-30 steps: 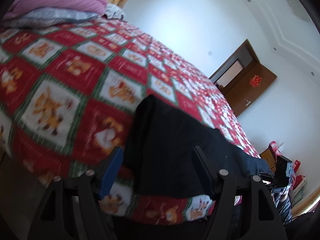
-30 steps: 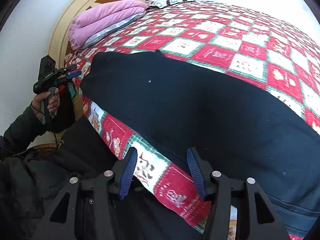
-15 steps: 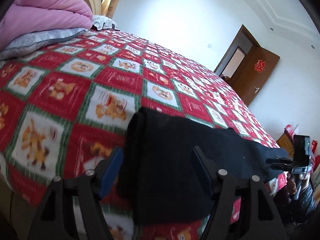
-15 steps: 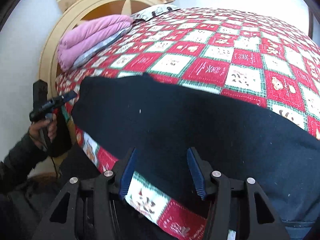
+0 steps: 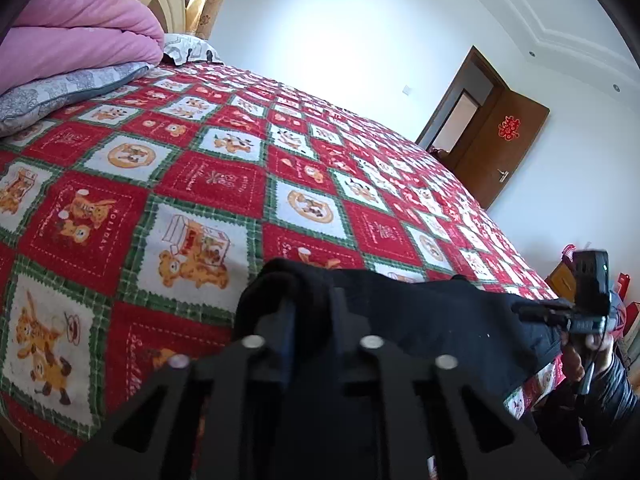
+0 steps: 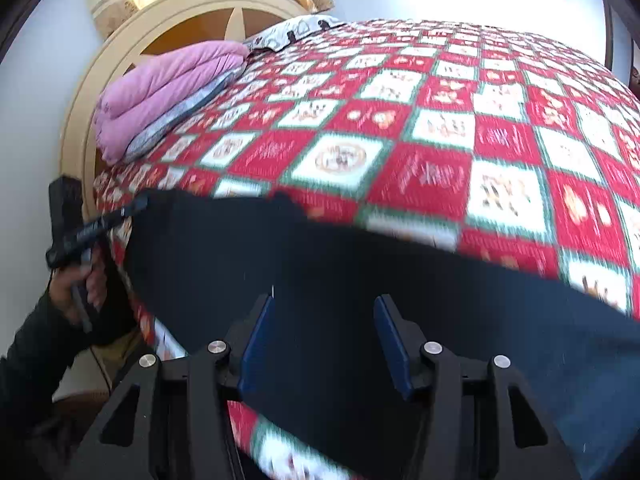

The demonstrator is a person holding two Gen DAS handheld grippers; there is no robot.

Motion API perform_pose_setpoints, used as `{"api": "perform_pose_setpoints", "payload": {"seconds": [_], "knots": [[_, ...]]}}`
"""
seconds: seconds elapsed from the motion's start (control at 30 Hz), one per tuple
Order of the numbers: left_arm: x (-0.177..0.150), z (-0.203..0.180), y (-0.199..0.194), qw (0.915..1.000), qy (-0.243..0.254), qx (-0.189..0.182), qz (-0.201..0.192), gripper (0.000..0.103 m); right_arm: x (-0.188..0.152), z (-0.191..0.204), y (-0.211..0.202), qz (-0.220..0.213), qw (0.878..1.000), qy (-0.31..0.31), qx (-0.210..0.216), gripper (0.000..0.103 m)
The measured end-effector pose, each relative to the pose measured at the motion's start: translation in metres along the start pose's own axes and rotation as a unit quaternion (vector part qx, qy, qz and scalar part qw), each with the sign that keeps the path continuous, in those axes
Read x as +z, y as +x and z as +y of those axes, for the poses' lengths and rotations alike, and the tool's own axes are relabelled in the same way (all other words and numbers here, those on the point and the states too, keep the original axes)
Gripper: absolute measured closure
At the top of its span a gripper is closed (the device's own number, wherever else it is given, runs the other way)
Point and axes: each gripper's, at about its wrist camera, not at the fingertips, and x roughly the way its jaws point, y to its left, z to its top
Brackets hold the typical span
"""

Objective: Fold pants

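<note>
Dark pants (image 6: 400,280) lie flat along the near edge of a bed with a red, white and green checked cover (image 5: 200,184). My left gripper (image 5: 310,308) is shut on the pants' end (image 5: 296,284), which bunches up between its fingers. My right gripper (image 6: 324,316) is open, its blue pads (image 6: 256,340) low over the pants' near edge with cloth between them. The right gripper also shows in the left wrist view (image 5: 576,312), held in a hand at the pants' far end. The left gripper shows in the right wrist view (image 6: 92,228) at the pants' left end.
A folded pink quilt (image 6: 164,88) on a grey pillow lies at the head of the bed by a round cream headboard (image 6: 120,68). A brown door (image 5: 500,148) stands open in the far wall. Red bags (image 5: 628,308) sit past the foot.
My left gripper has closed on the end of the pants. My right gripper has moved forward over the pants' near edge, still open.
</note>
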Motion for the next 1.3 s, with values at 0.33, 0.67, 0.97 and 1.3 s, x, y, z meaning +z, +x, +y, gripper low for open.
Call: {"api": "perform_pose_setpoints", "payload": {"seconds": [0.33,0.67,0.97,1.3], "knots": [[0.004,0.006,-0.005,0.9991,-0.017,-0.035,-0.016,0.091,0.067,0.001,0.062,0.003,0.996,0.064,0.061,0.054],[0.005,0.014,-0.006,0.9975,-0.029,-0.061,-0.021,0.092,0.081,0.003,0.101,0.077,0.989,0.085,0.096,0.099],[0.015,0.03,0.019,0.998,-0.048,-0.042,-0.006,0.092,0.093,0.009,0.09,-0.015,0.997,0.066,0.036,0.1],[0.011,0.042,0.03,0.9967,-0.066,-0.048,-0.004,0.085,0.087,-0.013,0.104,-0.027,0.997,0.074,-0.01,0.103]]}}
